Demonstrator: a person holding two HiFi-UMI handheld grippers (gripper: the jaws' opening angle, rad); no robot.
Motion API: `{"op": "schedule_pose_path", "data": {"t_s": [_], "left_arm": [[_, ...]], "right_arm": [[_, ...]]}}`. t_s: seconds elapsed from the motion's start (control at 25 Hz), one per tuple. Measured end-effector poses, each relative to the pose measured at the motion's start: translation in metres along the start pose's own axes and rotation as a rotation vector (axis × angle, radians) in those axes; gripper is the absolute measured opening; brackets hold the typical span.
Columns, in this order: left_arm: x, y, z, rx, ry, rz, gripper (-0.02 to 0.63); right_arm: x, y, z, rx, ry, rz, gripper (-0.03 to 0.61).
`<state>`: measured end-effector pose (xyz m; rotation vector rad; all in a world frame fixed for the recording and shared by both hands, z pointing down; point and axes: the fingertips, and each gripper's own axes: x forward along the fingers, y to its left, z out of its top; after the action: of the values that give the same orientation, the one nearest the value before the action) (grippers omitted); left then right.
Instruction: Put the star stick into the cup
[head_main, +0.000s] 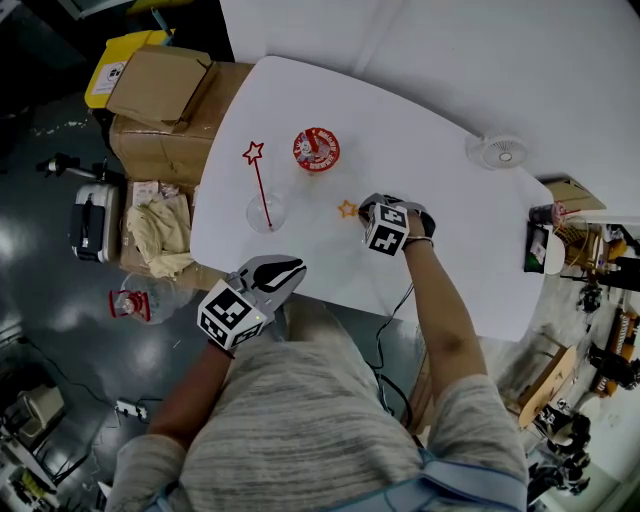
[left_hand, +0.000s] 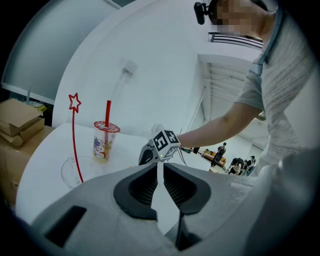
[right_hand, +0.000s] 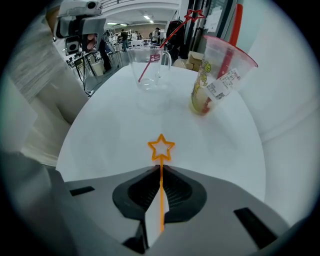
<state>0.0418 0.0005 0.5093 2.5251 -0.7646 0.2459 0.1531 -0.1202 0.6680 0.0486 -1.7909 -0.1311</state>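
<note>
Left gripper (left_hand: 158, 164): nearest to me, low at the near edge of the table (right_hand: 115, 130); jaws drawn almost together with only a thin slit between them, and nothing in it.
Right gripper (right_hand: 161, 167): clamped on the orange star stick (right_hand: 161, 190); the stem runs back between the pads and the star pokes out just past the tips.
Handling: I judge the stick very light, thin and springy, and smooth enough to swivel in the pads. The stem is the place to hold it, not the hollow star, which looks easy to snap.
Glass cup (right_hand: 149, 67): upright, ahead and a little left of my right gripper, well apart from it; a red star stick (head_main: 260, 180) leans inside.
Drink cup (right_hand: 215, 82): ahead to the right, lidded, with a red straw, near the glass cup but not touching it.
</note>
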Motion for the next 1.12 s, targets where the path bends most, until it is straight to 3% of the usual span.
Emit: {"op": "schedule_pose_path", "data": {"t_s": [0.32, 0.64, 1.12], "left_arm": [[-0.006, 0.003, 0.0, 0.0, -0.003, 0.005, 0.049], [-0.007, 0.001, 0.003, 0.012, 0.0, -0.006, 0.049], [-0.01, 0.002, 0.009, 0.034, 0.002, -0.016, 0.049]], "right_arm": [[-0.001, -0.002, -0.005, 0.063, -0.033, -0.096, 0.012], [-0.026, -0.009, 0.008, 0.204, -0.163, -0.206, 0.012], [-0.081, -0.017, 0.053, 0.265, -0.347, -0.341, 0.012]]}}
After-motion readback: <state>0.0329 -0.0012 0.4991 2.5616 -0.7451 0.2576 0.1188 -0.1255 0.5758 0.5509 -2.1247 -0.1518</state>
